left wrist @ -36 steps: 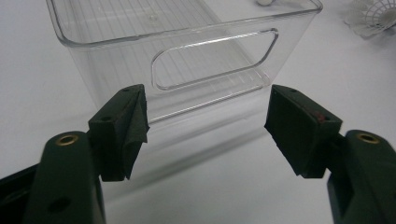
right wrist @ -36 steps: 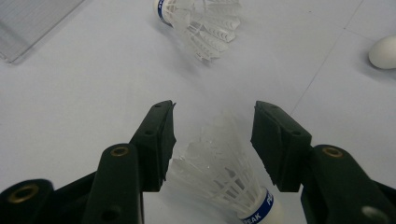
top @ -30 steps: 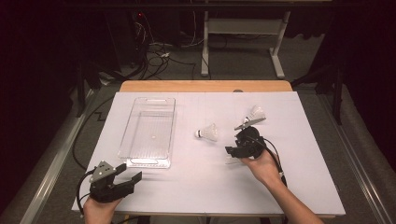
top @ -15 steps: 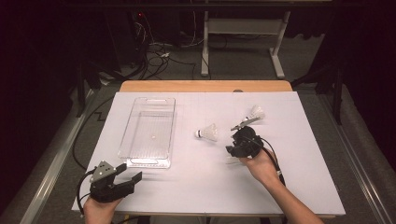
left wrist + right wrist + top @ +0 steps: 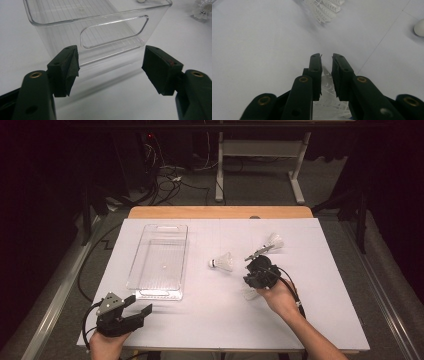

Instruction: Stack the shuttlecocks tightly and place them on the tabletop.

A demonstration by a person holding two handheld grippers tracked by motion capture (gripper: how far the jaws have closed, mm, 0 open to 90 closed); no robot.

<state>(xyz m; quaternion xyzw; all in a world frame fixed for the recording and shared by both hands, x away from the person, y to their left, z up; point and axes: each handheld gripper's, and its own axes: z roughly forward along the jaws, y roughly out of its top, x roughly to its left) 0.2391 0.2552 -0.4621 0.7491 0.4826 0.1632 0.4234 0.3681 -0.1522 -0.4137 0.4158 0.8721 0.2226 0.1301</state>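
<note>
Three white shuttlecocks lie on the white table. One shuttlecock [image 5: 222, 262] rests at the middle, a second [image 5: 274, 241] farther back right. The third shuttlecock [image 5: 248, 294] lies under my right gripper [image 5: 251, 282]. In the right gripper view its feather skirt [image 5: 327, 85] sits between the jaws, which have just been closing and now pinch it; the right gripper [image 5: 327, 58] is shut on it. My left gripper [image 5: 137, 312] rests near the front left edge, open and with nothing between its jaws. That left gripper [image 5: 111, 65] faces the near end of a clear plastic bin [image 5: 100, 30].
The clear bin [image 5: 159, 262] stands left of centre, long side running away from me. Another shuttlecock's skirt [image 5: 325, 7] and a white cork tip [image 5: 419, 27] lie ahead of the right jaws. Cables and desk legs [image 5: 300, 175] sit on the floor beyond the table.
The right gripper's jaws have narrowed onto the shuttlecock beneath them. Both hands have stayed where they were, and the other shuttlecocks and the bin have not moved.
</note>
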